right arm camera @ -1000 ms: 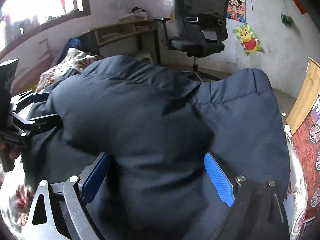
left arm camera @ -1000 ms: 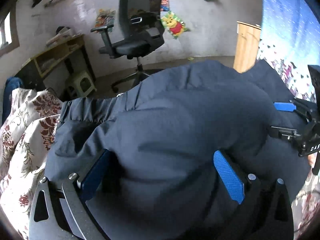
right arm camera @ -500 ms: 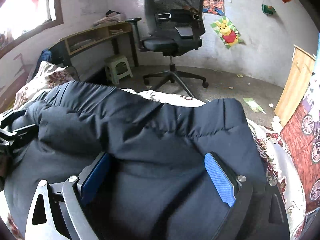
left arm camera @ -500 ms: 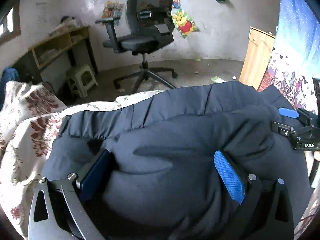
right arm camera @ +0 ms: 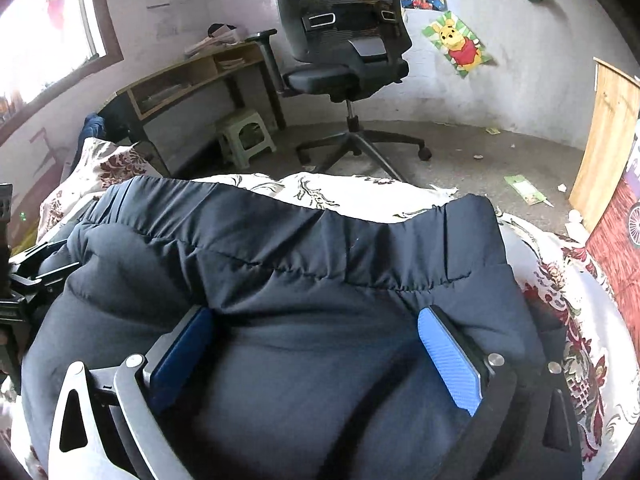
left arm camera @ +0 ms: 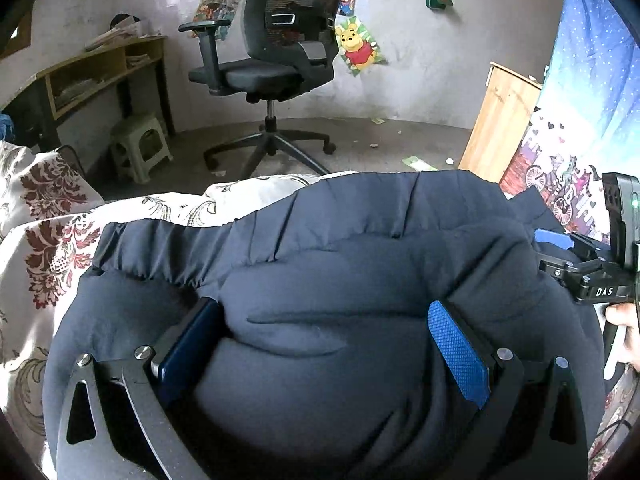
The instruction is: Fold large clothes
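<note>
Padded navy-blue jacket (left arm camera: 360, 280) lay bunched on the bed with the cream, maroon-flowered cover (left arm camera: 48, 240), its gathered hem toward the bed's far edge, doubled bulk nearer the cameras.

Left claw (left arm camera: 324, 344): jaws wide, a thick roll of jacket bulging between the blue pads and touching both; whether they truly pinched it, could not tell. Right claw (right arm camera: 316, 352): jaws opening, at their widest, jacket fabric between them, the right pad's blue face bare and not bearing on the cloth. A hand (left arm camera: 628, 336) on the right claw's handle showed at the left view's edge.

Judged step: setting the folded half down and letting go.

To do it well:
- free both sides together so the fold stays square;
- back the claws out along their own line, not upward, or the puffy layer lifts again;
- press the bulge flat afterwards, since trapped air will spring it open;
- check the hem runs parallel to the bed's far edge.
</note>
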`<state>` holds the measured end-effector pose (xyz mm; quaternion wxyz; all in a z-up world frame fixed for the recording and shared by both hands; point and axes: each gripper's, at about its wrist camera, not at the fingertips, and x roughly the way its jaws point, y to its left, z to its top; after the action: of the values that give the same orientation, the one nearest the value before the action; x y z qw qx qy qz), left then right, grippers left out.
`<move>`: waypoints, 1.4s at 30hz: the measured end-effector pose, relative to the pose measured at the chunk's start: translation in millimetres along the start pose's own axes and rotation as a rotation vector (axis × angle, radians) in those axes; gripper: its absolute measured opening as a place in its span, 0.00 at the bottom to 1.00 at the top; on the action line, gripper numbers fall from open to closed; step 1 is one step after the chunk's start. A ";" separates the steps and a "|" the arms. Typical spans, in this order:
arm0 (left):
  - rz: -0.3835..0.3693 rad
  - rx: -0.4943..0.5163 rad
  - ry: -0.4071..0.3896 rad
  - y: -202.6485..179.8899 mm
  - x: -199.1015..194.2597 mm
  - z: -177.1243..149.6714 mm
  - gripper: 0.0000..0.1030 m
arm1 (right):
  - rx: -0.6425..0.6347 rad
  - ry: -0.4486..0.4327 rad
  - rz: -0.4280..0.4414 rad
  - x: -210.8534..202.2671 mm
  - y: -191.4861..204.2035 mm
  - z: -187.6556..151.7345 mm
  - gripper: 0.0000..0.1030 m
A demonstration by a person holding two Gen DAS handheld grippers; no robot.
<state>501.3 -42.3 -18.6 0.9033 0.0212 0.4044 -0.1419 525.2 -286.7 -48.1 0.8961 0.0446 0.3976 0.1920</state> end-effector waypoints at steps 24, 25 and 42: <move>0.151 -0.014 -0.062 -6.8 -37.3 -13.6 0.99 | 0.005 -0.093 -0.014 -30.6 -1.3 -10.9 1.00; 0.173 -0.017 -0.060 -4.9 -41.3 -15.5 0.99 | 0.009 -0.098 -0.023 -34.9 -1.6 -11.8 1.00; 0.073 -0.283 0.095 136.3 -97.0 -72.9 0.99 | 0.059 0.021 -0.110 -79.0 -54.8 -28.0 1.00</move>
<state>424.3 122.8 -6.6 0.8816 -0.0847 0.4618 -0.0495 473.5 -369.3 -24.9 0.8993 0.0471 0.4145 0.1313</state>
